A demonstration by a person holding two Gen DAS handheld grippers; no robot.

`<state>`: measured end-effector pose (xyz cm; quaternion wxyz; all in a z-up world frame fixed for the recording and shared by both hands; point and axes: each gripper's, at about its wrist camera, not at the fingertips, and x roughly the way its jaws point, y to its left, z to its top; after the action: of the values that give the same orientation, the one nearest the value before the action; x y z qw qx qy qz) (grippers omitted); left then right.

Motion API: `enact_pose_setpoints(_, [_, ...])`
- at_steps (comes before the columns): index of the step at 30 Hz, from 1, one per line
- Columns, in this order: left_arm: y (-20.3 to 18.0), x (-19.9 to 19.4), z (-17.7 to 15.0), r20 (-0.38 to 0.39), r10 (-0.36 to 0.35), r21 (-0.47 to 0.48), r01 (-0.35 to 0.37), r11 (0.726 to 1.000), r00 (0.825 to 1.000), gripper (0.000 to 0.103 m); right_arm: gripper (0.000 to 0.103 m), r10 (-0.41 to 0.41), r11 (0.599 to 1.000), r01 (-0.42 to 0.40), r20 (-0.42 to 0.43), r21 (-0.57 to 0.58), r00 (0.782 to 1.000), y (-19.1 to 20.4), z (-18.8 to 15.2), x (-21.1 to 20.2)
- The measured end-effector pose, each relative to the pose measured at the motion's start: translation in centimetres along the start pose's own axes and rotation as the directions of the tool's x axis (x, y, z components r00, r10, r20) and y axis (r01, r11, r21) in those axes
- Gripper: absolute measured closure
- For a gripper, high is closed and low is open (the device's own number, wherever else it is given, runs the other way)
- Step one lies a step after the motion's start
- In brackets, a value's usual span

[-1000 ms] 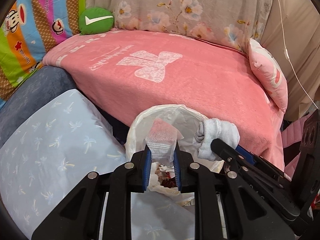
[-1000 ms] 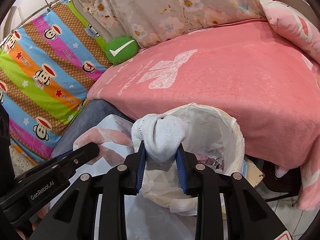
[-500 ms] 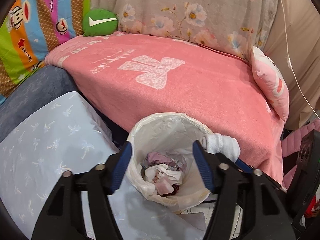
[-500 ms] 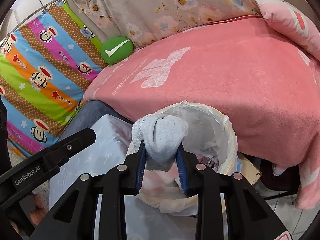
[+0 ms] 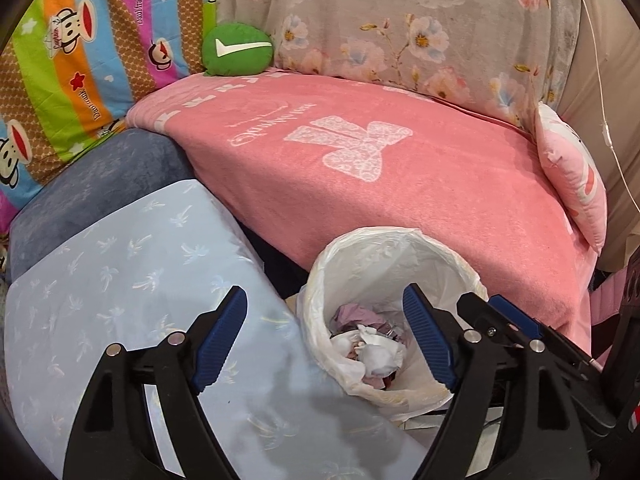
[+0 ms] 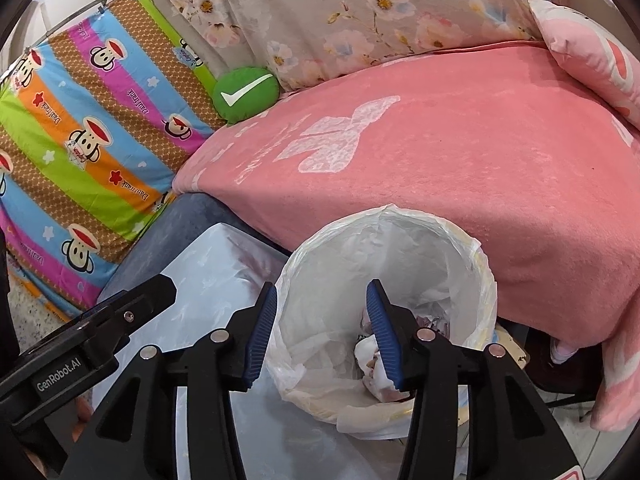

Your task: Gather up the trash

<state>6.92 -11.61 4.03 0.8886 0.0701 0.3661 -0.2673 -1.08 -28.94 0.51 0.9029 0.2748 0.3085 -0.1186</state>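
One lined bin [image 5: 394, 248], one green cushion [image 5: 237, 50], one pink pillow [image 5: 572, 176], two grippers

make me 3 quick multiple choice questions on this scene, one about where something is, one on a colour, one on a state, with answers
1. Where does the trash bin stand?
A. on top of the pink blanket
B. in front of the pink blanket's edge, beside the pale blue patterned cover
C. behind the floral cushion

2. What colour is the round cushion with the white tick?
A. green
B. red
C. black

3. How are the jaws of the right gripper?
A. clamped on a white sock
B. apart, with nothing held between them
C. gripping the bag's rim

Answers:
1 B: the bin sits below the pink blanket, next to the pale blue cover.
2 A: its fabric is plainly green.
3 B: the jaws have just been opening and only the bin's liner shows between the blue pads.
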Motion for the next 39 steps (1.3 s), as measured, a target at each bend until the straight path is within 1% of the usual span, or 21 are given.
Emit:
enact_pose_setpoints(4, [0.6,-0.3,-0.5,0.011,0.042,-0.001,-0.042,0.999,0.999,0.024,0.055,-0.020,0.998,0.020,-0.009,-0.053,1.000,1.0,-0.1,-0.2])
enact_pose_setpoints(5, [0.8,-0.4,-0.6,0.012,0.051,-0.001,-0.051,0.999,0.999,0.022,0.054,-0.029,0.997,0.028,-0.012,-0.068,1.000,1.3,-0.2,-0.3])
enact_pose_setpoints(6, [0.9,-0.5,-0.7,0.014,0.058,-0.003,-0.058,0.998,0.998,0.018,0.053,-0.034,0.996,0.033,-0.015,-0.078,0.999,1.5,-0.3,-0.5])
enact_pose_setpoints(7, [1.1,-0.6,-0.9,0.017,0.065,-0.006,-0.065,0.998,0.998,0.017,0.051,-0.037,0.996,0.036,-0.017,-0.086,0.999,1.6,-0.4,-0.6])
enact_pose_setpoints(11, [1.5,-0.9,-1.6,0.018,0.091,-0.003,-0.091,0.996,0.996,0.015,0.048,-0.064,0.990,0.061,-0.023,-0.130,0.998,2.4,-0.9,-1.0])
enact_pose_setpoints(14, [1.7,-1.1,-2.0,0.015,0.105,-0.005,-0.105,0.994,0.994,0.014,0.041,-0.084,0.984,0.080,-0.019,-0.161,0.996,2.8,-1.3,-1.6])
enact_pose_setpoints(16, [1.8,-1.2,-2.3,0.010,0.114,-0.008,-0.114,0.994,0.993,0.013,0.034,-0.095,0.980,0.091,-0.016,-0.177,0.995,3.0,-1.7,-1.6])
enact_pose_setpoints(21, [2.0,-1.3,-3.2,-0.003,0.147,-0.008,-0.147,0.989,0.989,0.012,0.023,-0.138,0.964,0.130,-0.017,-0.231,0.990,3.9,-2.5,-2.3])
enact_pose_setpoints(23, [2.0,-1.4,-3.5,-0.008,0.153,-0.013,-0.153,0.988,0.988,0.012,0.022,-0.149,0.958,0.141,-0.014,-0.251,0.989,4.2,-2.7,-2.7])
enact_pose_setpoints(26, [2.1,-1.5,-3.8,-0.008,0.166,-0.014,-0.166,0.986,0.986,0.011,0.017,-0.164,0.950,0.153,-0.015,-0.272,0.986,4.2,-3.1,-2.9])
enact_pose_setpoints(29, [2.1,-1.6,-4.2,-0.011,0.177,-0.015,-0.178,0.984,0.984,0.010,0.017,-0.171,0.947,0.157,-0.027,-0.281,0.985,4.2,-3.1,-3.0])
enact_pose_setpoints(33, [2.2,-1.5,-4.6,-0.021,0.189,-0.020,-0.190,0.982,0.982,0.010,0.016,-0.189,0.942,0.174,-0.023,-0.288,0.982,4.2,-3.5,-3.3])
enact_pose_setpoints(35, [2.2,-1.5,-4.8,-0.023,0.195,-0.021,-0.196,0.980,0.980,0.009,0.012,-0.195,0.938,0.179,-0.025,-0.296,0.980,4.1,-3.9,-3.2])
enact_pose_setpoints(36, [2.1,-1.6,-5.0,-0.022,0.198,-0.022,-0.199,0.980,0.980,0.009,0.004,-0.207,0.934,0.190,-0.024,-0.303,0.978,4.0,-4.1,-3.3])
enact_pose_setpoints(39, [2.0,-1.6,-5.2,-0.024,0.205,-0.019,-0.206,0.978,0.978,0.009,0.005,-0.213,0.929,0.196,-0.023,-0.315,0.977,4.0,-4.5,-3.4])
